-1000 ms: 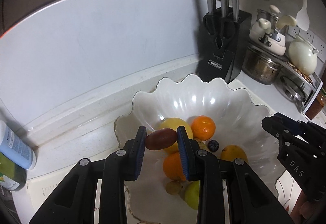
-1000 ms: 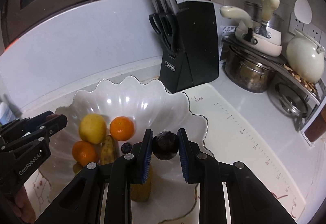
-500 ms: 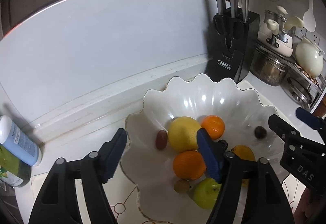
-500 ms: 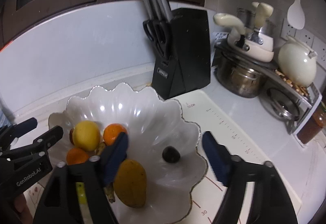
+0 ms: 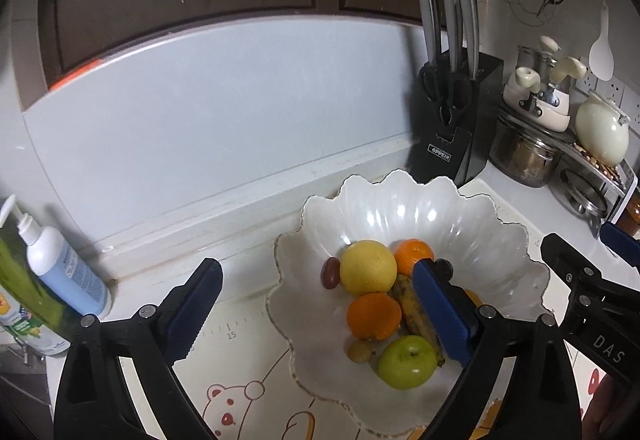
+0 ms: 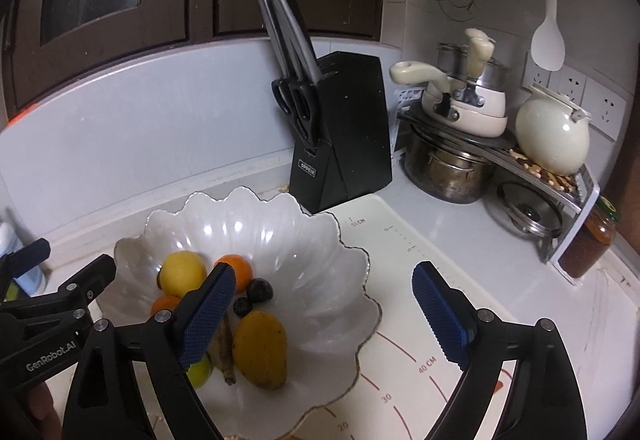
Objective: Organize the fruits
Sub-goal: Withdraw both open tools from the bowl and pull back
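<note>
White kitchen counter is seen, with the scalloped bowl (image 5: 404,196) on it. All fruits (image 5: 368,272) lie inside. Left gripper (image 5: 316,304) and right gripper (image 6: 320,308) are held wide apart, empty. Fruits are judged light, smooth, easily bruised; gentle hold across the middle is advised.

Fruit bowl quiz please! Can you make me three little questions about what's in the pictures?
1. True or false: the left gripper is holding a fruit.
2. Which fruit lies nearest the camera in the left wrist view? A) lemon B) green apple C) red grape
3. Fill in: the dark plum sits inside the white ____.

Key: 1. False, both it and the right gripper are open and empty. 2. B. 3. Bowl.
</note>
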`<move>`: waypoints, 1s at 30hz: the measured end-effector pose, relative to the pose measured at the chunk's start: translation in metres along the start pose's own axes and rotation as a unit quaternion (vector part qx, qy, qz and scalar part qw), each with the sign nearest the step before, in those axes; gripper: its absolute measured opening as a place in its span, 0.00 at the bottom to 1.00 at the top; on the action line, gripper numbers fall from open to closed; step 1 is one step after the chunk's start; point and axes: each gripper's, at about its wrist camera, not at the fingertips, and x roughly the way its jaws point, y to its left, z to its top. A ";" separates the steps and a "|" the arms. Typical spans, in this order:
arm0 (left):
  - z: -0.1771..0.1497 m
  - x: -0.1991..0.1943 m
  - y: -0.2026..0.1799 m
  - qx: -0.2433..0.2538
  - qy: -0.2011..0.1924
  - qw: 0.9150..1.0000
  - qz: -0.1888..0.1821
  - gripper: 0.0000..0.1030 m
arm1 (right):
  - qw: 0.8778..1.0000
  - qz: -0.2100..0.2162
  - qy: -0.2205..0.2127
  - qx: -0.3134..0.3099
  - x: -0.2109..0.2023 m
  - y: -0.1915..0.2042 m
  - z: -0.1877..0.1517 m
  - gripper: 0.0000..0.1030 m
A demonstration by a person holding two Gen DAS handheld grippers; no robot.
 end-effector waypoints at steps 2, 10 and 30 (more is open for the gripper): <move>-0.002 -0.005 0.000 0.001 -0.003 1.000 0.000 0.95 | 1.000 0.000 -0.002 0.004 -0.006 -0.002 -0.002 0.88; -0.013 -0.038 0.001 0.001 -0.013 1.000 0.004 0.95 | 1.000 -0.004 -0.008 0.008 -0.033 -0.007 -0.015 0.88; -0.074 -0.120 0.003 -0.006 -0.028 1.000 -0.010 0.97 | 1.000 -0.002 -0.026 0.012 -0.119 -0.006 -0.071 0.88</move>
